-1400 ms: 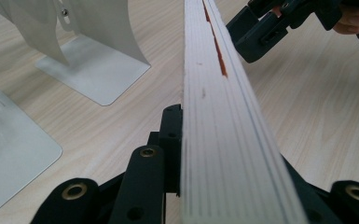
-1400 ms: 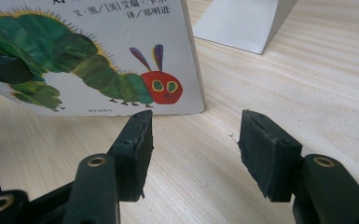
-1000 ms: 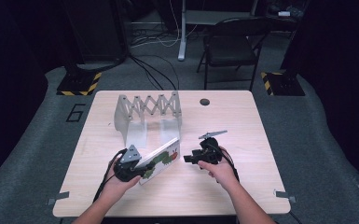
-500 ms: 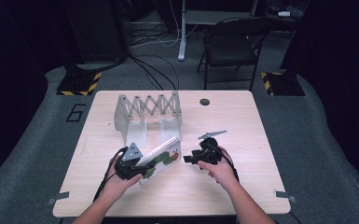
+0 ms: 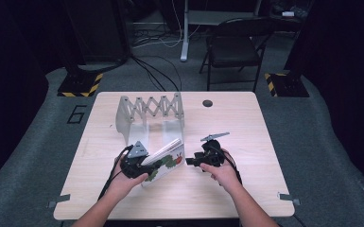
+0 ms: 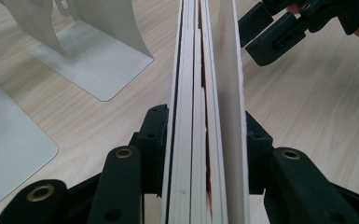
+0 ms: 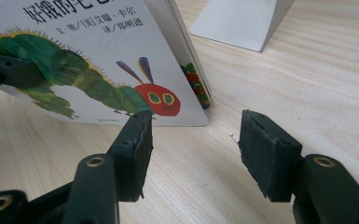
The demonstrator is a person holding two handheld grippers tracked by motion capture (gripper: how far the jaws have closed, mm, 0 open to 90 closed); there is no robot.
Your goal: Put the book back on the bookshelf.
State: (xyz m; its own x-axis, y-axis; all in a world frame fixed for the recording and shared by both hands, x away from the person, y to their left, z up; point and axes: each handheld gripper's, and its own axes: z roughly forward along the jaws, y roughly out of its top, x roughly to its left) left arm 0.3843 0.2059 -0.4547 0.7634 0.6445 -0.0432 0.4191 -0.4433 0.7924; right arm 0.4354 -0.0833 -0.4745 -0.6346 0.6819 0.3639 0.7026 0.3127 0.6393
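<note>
standing on edge, white board book (image 7: 98, 60) shows green caterpillar cover.

The left gripper (image 5: 144, 165), at lower centre-left of the high view, has just been opening its jaws a little, with the caterpillar picture book (image 5: 169, 159) between them; in the left gripper view the pads (image 6: 155, 140) flank the book's page edges (image 6: 205, 116).

A pale grey metal accordion-style bookend rack (image 5: 149, 113) stands near the far left part of the light wooden table (image 5: 246, 189). A small dark round hole (image 5: 207, 103) sits by the table's far edge. Beyond that edge, a black folding chair (image 5: 234, 47) stands on the grey floor.
</note>
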